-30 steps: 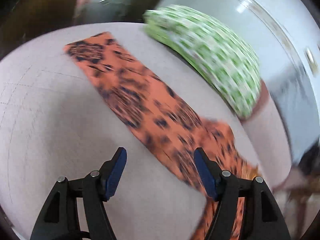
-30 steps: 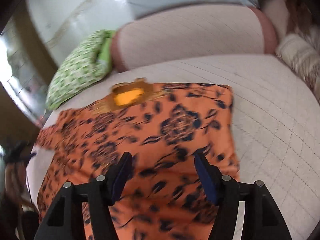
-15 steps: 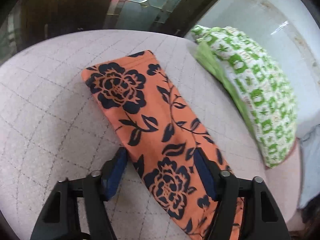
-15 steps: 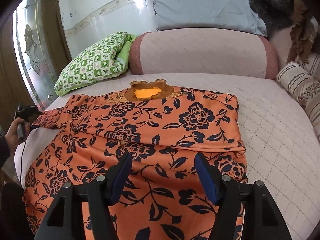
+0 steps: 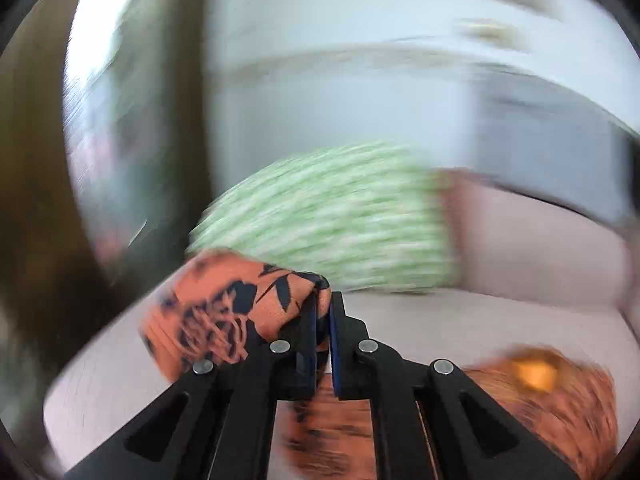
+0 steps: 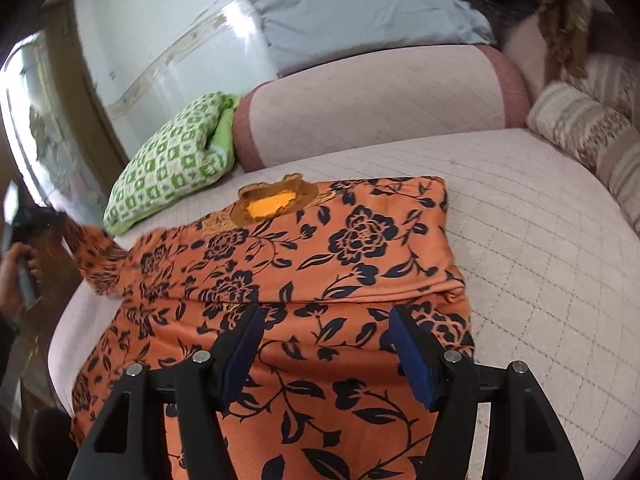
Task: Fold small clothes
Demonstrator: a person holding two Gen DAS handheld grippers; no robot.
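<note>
Left wrist view, heavily blurred: my left gripper (image 5: 323, 312) has just been closing, and its black arms and dark blue pads now pinch a bunched fold of the garment's sleeve (image 5: 240, 304). That cloth is thin and soft, orange with a navy flower-and-leaf print, and it humps up to the left of the clenched jaws. Beyond the tips lies a plump green-and-white patterned pillow (image 5: 332, 220), smeared by motion. Low to the right of the jaws, the garment's golden-brown neckline shows as a blur.

From the right wrist view, my right gripper (image 6: 326, 346) stands released, its jaws wide apart above the orange floral garment (image 6: 320, 264), nothing between the pads. The garment lies flat directly beneath and ahead of these jaws on a pale pink quilted bed cover (image 6: 540, 248) stitched in diamonds. One sleeve is folded across the chest, making a straight edge on the right side. Ahead sits a rounded pink bolster (image 6: 380, 96) with a darker end, a smooth grey pillow (image 6: 360, 12) behind it, and a striped cushion (image 6: 580, 128) far right. At the far left, a hand (image 6: 16, 276) holds the other gripper's grip. I can read no writing or labels.
</note>
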